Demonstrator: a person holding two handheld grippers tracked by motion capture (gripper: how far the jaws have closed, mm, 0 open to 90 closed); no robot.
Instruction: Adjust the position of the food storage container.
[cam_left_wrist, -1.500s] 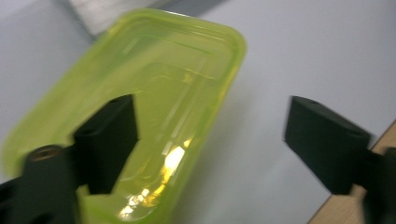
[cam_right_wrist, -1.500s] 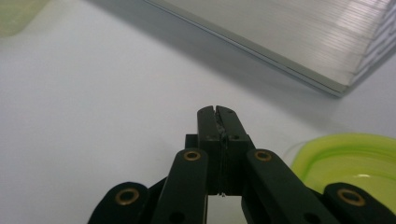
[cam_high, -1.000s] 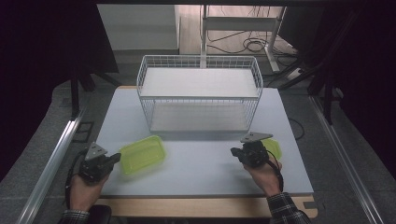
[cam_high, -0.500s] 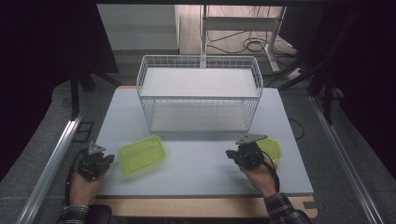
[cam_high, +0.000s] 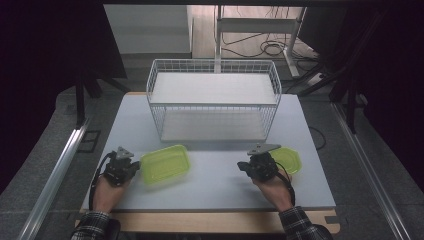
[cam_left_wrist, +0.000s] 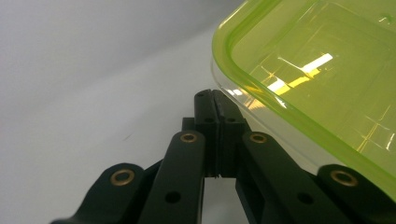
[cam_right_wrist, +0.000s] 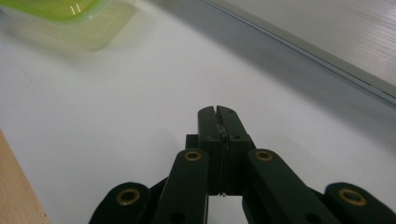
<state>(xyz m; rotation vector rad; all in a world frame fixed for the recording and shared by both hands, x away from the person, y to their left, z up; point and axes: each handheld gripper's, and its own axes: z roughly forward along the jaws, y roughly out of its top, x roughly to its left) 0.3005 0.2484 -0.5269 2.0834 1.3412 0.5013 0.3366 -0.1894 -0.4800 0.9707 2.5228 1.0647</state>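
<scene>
— Our left claw (cam_high: 131, 167) sits pinched shut, empty, lower left, beside the green container (cam_high: 166, 163) on the bench (cam_high: 215, 185). Our right claw (cam_high: 250, 167) is closed too.

— A shut claw could shove that container aside. Since a second ago, our left hand drew back.

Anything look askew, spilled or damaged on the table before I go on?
Nothing stands out. The large green container lies flat by the left hand-held gripper, a smaller green container beside the right hand-held gripper. The wire basket stands upright. No spill shows.
</scene>
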